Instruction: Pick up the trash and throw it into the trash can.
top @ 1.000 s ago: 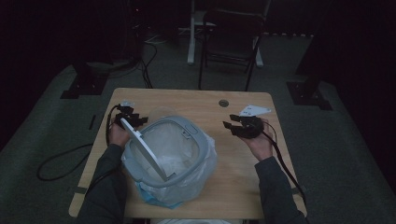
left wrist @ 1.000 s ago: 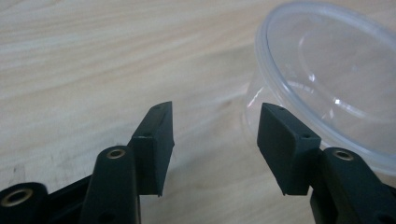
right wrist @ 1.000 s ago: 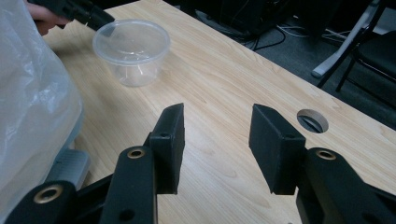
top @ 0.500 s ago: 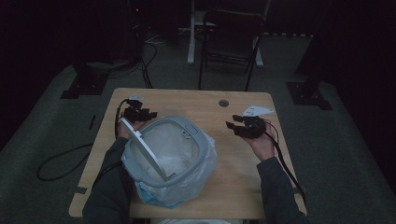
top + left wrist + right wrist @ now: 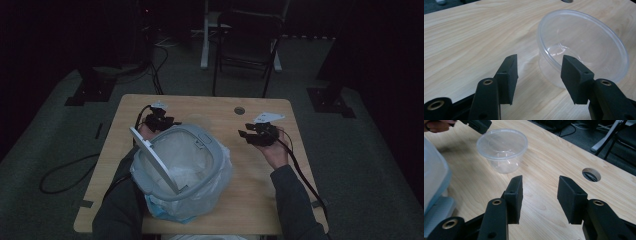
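While the tabletop (image 5: 260,200) carries everything in the scene, its largest load is a grey-rimmed bin (image 5: 216,159) lined with a translucent bag (image 5: 192,172). The bin sits at the near left, between the person's forearms, with a white flap raised along its left edge. A folding chair (image 5: 247,45) stands on the floor beyond the far edge. A round cable hole (image 5: 239,110) lies in the far part of the wood.

The clear plastic container (image 5: 502,147) stands on the far half of the tabletop, beyond the bin and left of the cable hole. It rests upright on its narrower base with its wide round mouth facing up. Being round, it has no long axis across the wood, so its only axis runs vertically. It appears empty.

The left hand-held gripper (image 5: 172,121) is at the far left of the bin. In the left gripper view the container (image 5: 584,45) lies just beyond the tips of this hand-held gripper (image 5: 537,65) and off to the right of the gap. Its near wall is partly hidden behind the right jaw. The jaws stand apart with only bare wood between them, and neither pad presses on the container; whether the right pad touches the wall cannot be told.

The right hand-held gripper (image 5: 243,135) is held at the far right, well apart from the container, with its tips directed left. In the right gripper view its jaws also stand apart over bare wood, and the container is seen farther off to the upper left.
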Tool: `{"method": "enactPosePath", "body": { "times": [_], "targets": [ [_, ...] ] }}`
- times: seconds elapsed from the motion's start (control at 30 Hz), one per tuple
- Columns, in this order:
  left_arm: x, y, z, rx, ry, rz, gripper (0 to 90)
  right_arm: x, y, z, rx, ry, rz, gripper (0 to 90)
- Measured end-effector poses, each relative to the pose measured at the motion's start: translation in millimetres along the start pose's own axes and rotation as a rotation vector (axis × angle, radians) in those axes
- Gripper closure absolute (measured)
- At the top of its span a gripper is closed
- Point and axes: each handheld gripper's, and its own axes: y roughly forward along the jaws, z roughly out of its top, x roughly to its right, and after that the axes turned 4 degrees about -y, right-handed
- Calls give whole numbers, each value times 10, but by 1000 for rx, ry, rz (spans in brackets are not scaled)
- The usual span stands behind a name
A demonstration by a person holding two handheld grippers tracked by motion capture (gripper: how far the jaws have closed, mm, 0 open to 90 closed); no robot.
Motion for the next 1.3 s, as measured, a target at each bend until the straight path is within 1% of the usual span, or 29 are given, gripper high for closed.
{"method": "enactPosePath", "body": {
  "times": [0.13, 0.27, 0.37, 0.43, 0.6, 0.77, 0.83, 0.9, 1.0, 1.1, 1.13, 1.27, 1.3],
  "targets": [
    [92, 65, 11, -14, 31, -36, 482, 3, 139, 14, -9, 6, 12, 547],
    [178, 120, 20, -23, 52, -63, 478, -9, 256, 43, -18, 13, 25, 547],
    [203, 133, 8, -35, 63, -63, 476, -7, 331, 75, -12, 23, 37, 546],
    [186, 108, -4, -29, 56, -57, 474, 0, 381, 104, -7, 33, 39, 546],
    [111, -40, -55, 17, 21, -36, 473, 16, 535, 182, -8, 50, 49, 546],
    [22, -190, -167, 52, -20, -7, 471, 25, 682, 306, -16, 51, 49, 535],
    [-3, -250, -220, 62, -33, 1, 470, 36, 732, 371, -9, 58, 52, 519],
    [-22, -314, -272, 73, -42, 11, 468, 42, 797, 437, -13, 58, 50, 496],
    [-36, -412, -350, 86, -52, 28, 466, 45, 909, 516, -35, 52, 49, 486],
    [-46, -491, -425, 91, -56, 44, 464, 40, 1019, 565, -56, 42, 55, 486],
    [-46, -512, -448, 92, -57, 52, 464, 31, 1052, 579, -63, 46, 61, 486],
    [-45, -566, -535, 84, -54, 70, 459, 9, 1180, 632, -86, 24, 67, 486],
    [-42, -574, -556, 78, -50, 73, 458, 16, 1217, 640, -102, 29, 64, 485]
  ]
}}
